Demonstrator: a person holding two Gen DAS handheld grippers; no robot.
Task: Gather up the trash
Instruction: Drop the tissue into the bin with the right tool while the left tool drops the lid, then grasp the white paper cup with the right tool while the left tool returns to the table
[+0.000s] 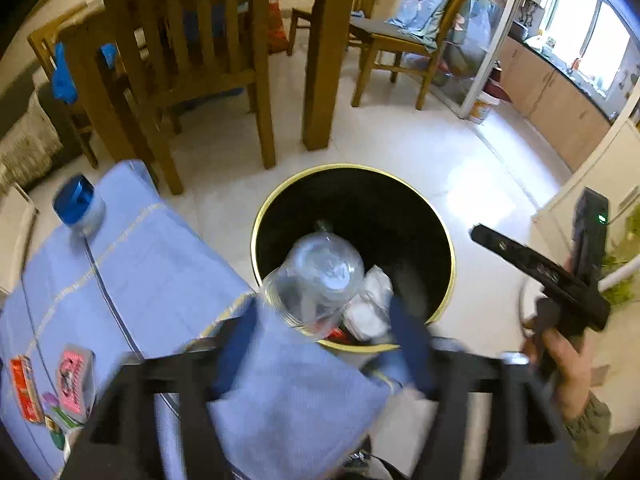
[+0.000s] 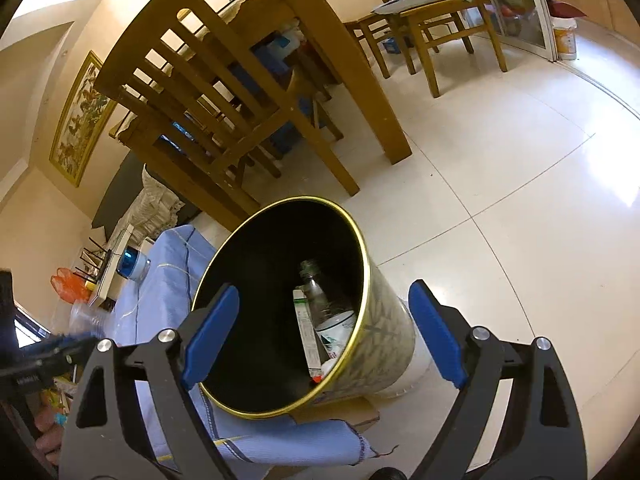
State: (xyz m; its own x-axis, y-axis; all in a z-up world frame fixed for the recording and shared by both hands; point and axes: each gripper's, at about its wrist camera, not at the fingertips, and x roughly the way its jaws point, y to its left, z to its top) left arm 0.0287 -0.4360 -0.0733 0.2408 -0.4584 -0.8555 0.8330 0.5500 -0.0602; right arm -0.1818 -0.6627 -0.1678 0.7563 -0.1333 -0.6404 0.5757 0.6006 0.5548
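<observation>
A black bin with a gold rim [image 1: 400, 200] [image 2: 360, 240] stands on the floor beside a low table under a blue cloth [image 1: 160, 264] [image 2: 172, 284]. In it lie a glass bottle [image 2: 316, 292], a carton [image 2: 306, 332] and white paper [image 1: 372, 300]. A clear plastic bottle [image 1: 316, 276], blurred, hangs over the bin's near rim just ahead of my left gripper [image 1: 324, 344]. That gripper is open and its blue pads [image 1: 412, 340] are apart from the bottle. My right gripper [image 2: 324, 336] [image 1: 540, 272], held in a hand [image 1: 568, 364], is open above the bin with nothing between its fingers.
On the blue cloth stand a blue-capped jar [image 1: 78, 204] [image 2: 134, 264] and some coloured packets [image 1: 74, 380]. Wooden chairs [image 1: 192, 60] and a dining table's leg [image 1: 324, 80] stand behind the bin. A white bucket [image 2: 564, 40] sits by a glass door; pale floor tiles [image 2: 520, 200] spread right.
</observation>
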